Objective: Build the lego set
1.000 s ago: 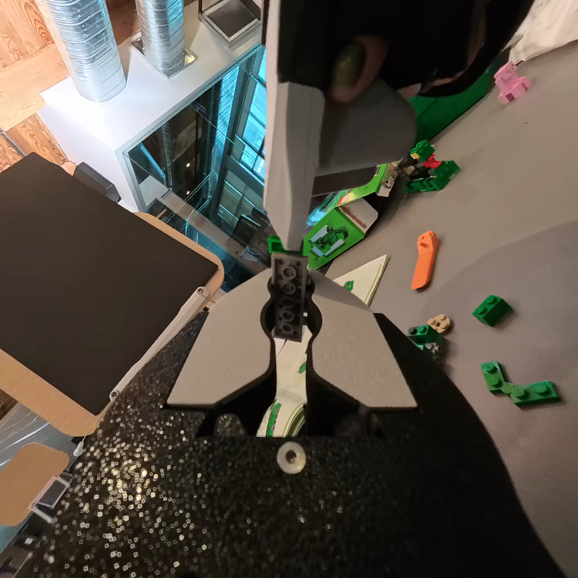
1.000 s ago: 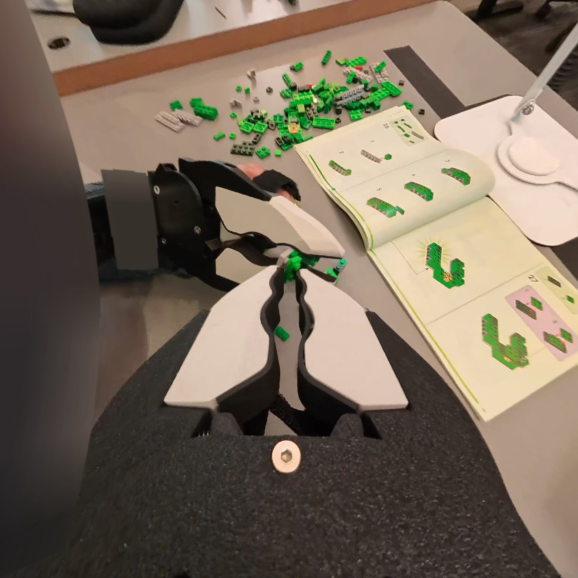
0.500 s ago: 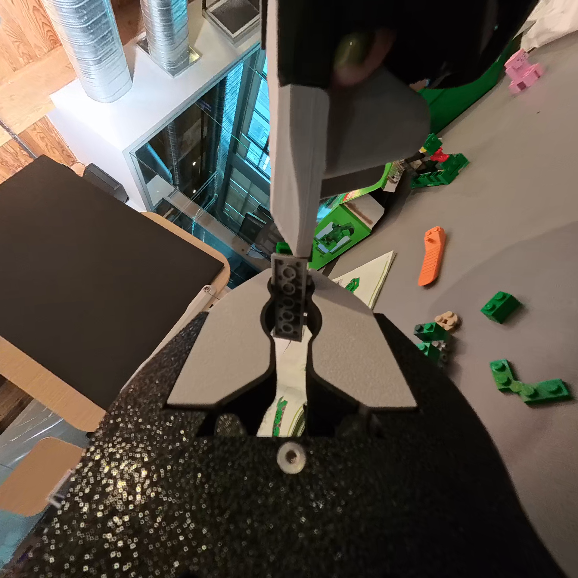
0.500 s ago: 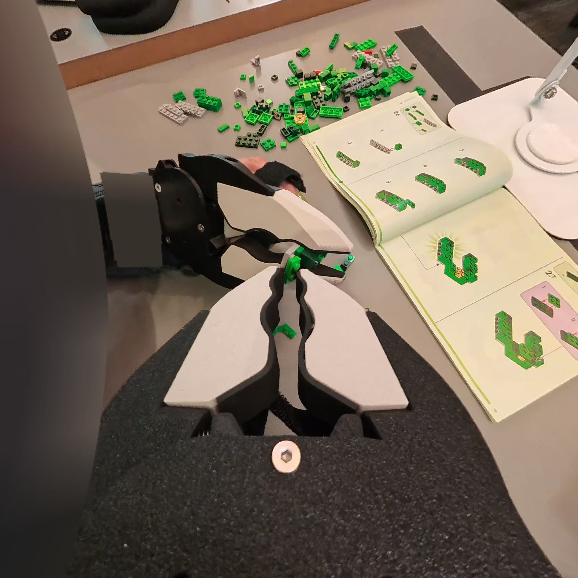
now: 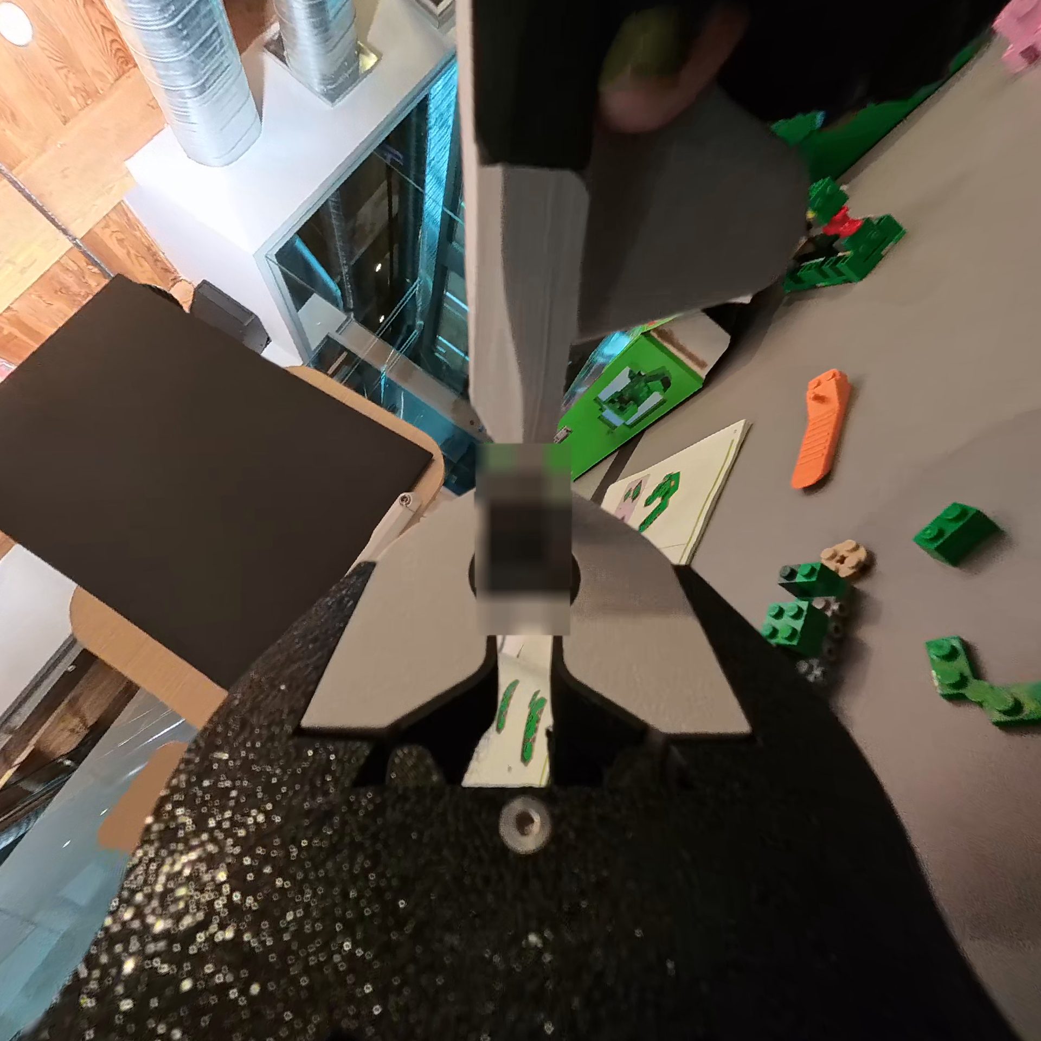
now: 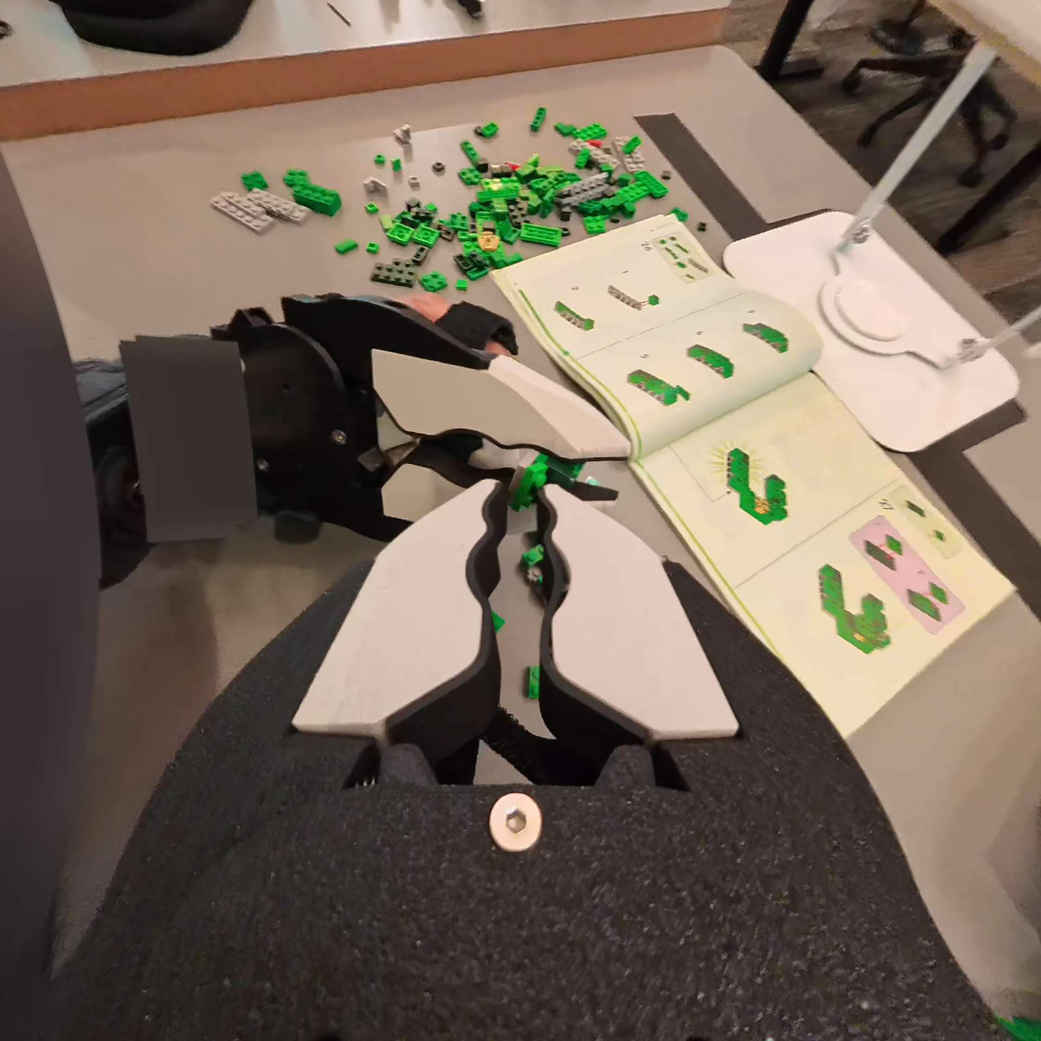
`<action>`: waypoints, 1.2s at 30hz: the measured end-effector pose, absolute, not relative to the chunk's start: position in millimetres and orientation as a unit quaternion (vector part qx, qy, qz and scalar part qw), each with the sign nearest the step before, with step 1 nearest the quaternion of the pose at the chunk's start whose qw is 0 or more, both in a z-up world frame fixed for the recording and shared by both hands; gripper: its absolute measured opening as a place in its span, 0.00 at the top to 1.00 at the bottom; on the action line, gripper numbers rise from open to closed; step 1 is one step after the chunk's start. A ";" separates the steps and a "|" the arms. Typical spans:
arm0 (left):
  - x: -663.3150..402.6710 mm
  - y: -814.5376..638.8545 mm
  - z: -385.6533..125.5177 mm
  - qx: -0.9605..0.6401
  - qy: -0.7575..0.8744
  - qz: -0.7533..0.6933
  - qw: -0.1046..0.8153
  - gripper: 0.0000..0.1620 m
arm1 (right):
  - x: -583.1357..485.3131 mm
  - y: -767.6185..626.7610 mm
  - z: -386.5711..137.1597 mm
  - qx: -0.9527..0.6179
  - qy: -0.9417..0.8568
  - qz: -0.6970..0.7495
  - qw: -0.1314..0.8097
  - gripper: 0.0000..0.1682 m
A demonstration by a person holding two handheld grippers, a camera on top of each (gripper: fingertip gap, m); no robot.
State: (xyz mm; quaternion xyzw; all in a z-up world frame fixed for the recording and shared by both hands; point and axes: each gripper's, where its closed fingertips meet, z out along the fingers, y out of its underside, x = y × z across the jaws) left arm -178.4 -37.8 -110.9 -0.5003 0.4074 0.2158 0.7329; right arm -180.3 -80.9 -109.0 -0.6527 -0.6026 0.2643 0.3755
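Smooth grey tabletop carries one open paper instruction booklet and scattered studded bricks, while two grey-fingered grippers, left gripper and right gripper, both pinch one small green lego assembly.

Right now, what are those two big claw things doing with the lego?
A person holds a gripper in each hand and is putting a lego piece together above the grey table. The right gripper is shut on a small green lego assembly, and the left gripper meets it tip to tip from the side. What the left one pinches is hidden by a blur. An open instruction booklet lies alongside, with a pile of loose green and grey bricks behind.
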 end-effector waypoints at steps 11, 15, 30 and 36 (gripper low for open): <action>-182.4 -35.1 -111.1 -0.511 0.396 0.242 0.723 0.92 | -184.6 -73.8 -111.2 -0.653 -0.595 0.168 0.438 0.94; -185.8 -34.0 -110.2 -0.517 0.385 0.240 0.726 0.92 | -186.9 -72.0 -109.9 -0.644 -0.590 0.143 0.466 0.94; -189.1 -34.7 -106.5 -0.529 0.358 0.210 0.741 0.92 | -189.9 -71.5 -106.7 -0.628 -0.586 0.086 0.505 0.93; -190.2 -34.6 -106.2 -0.535 0.348 0.197 0.744 0.91 | -190.9 -71.6 -106.2 -0.632 -0.576 0.084 0.512 0.94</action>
